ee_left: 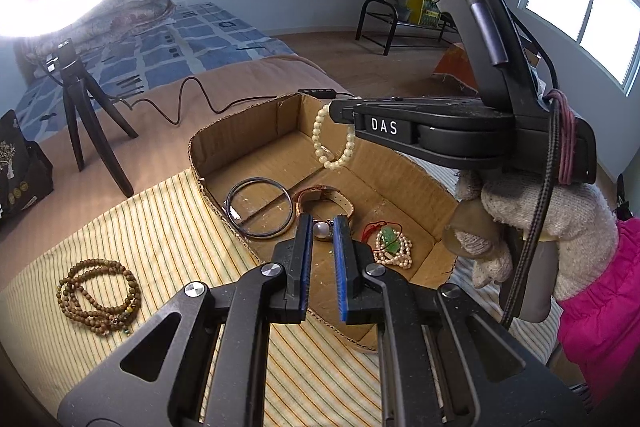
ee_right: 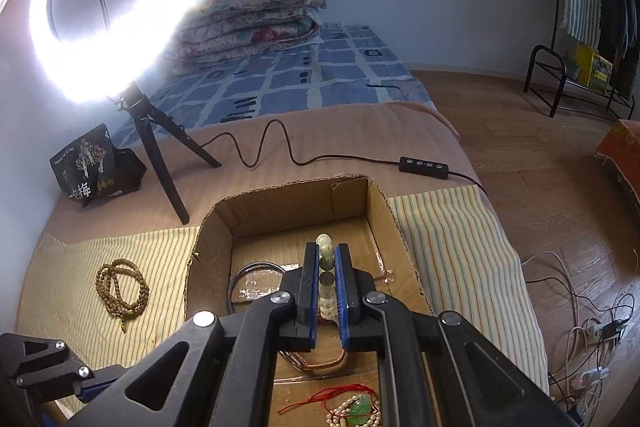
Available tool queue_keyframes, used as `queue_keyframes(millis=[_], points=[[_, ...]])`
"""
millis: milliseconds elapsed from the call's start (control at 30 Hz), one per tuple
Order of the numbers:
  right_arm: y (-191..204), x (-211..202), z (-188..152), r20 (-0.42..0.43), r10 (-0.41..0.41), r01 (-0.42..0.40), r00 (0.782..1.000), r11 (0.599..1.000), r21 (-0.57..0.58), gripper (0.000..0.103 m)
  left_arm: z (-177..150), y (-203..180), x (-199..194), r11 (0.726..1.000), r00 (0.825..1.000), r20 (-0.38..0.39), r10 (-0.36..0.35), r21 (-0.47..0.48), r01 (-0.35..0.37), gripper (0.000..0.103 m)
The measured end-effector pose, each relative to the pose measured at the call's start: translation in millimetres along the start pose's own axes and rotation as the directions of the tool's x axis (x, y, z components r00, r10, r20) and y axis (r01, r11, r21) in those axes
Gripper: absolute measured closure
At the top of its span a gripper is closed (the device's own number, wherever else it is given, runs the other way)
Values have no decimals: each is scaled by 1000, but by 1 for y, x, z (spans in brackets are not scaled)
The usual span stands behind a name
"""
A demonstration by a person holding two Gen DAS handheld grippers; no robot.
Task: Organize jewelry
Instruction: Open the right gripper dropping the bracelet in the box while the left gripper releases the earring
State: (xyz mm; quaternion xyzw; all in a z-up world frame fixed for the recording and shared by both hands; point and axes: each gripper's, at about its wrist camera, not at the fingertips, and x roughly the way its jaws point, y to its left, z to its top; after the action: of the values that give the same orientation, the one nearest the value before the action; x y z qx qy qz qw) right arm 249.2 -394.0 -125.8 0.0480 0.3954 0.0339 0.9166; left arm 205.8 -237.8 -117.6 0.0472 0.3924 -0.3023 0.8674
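Currently the right gripper (ee_right: pixel 327 275) pinches the pearl bracelet (ee_left: pixel 334 139) above the cardboard box (ee_left: pixel 404 187), the left gripper (ee_left: pixel 323 243) spread and empty; releasing early, far right, risks beads rolling overboard.

Left gripper (ee_left: pixel 323 241): jaws parted, nothing between the blue pads (ee_left: pixel 341 259); it is angled downward toward the near side of the scene.

Right gripper (ee_right: pixel 327 277): jaws drawn close, clamping a pearl bracelet (ee_right: pixel 325 269) between the pads. In the left wrist view it reaches in from the right, fingers pointing left, raised above the left gripper and farther off, with the bracelet loop hanging from its tip.

Right hand (ee_left: pixel 532 223): knit-gloved, wrapped around the handle below the gripper body; a pink sleeve (ee_left: pixel 596 311) covers the forearm at the right edge.
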Motion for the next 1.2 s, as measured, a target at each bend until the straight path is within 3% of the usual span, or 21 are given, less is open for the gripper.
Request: queue_keyframes(millis=[200,300,367,433,467,500,633,800,1200], points=[[-1,0,0,2,0,0,1000,1000,11,95,2,-2,0,1000,1000,0,5,16,-5,95],[-2,-1,0,11,0,0,1000,1000,23,73,2,-3,0,1000,1000,-1,9,18,-9,94],[-3,-1,0,12,-5,5,1000,1000,31,69,1,-3,0,1000,1000,-5,10,19,-10,94],[-3,0,0,5,-15,15,1000,999,37,44,1,-3,2,1000,1000,-11,13,16,-12,82],[-5,-1,-1,9,-23,22,1000,999,45,37,0,-2,1,1000,1000,-10,14,12,-13,67],[-6,-2,-1,18,-26,25,999,998,54,29,0,-2,0,1000,1000,-3,13,8,-13,61],[-8,-5,0,34,-61,59,998,996,68,14,-1,1,-1,1000,1000,-1,18,-3,-18,61],[-8,-4,0,27,-61,59,998,995,75,11,-1,3,-1,1000,1000,-3,24,-13,-24,53],[-5,-11,-2,31,-73,70,997,994,79,11,-3,7,-11,1000,1000,10,26,-14,-25,52]])
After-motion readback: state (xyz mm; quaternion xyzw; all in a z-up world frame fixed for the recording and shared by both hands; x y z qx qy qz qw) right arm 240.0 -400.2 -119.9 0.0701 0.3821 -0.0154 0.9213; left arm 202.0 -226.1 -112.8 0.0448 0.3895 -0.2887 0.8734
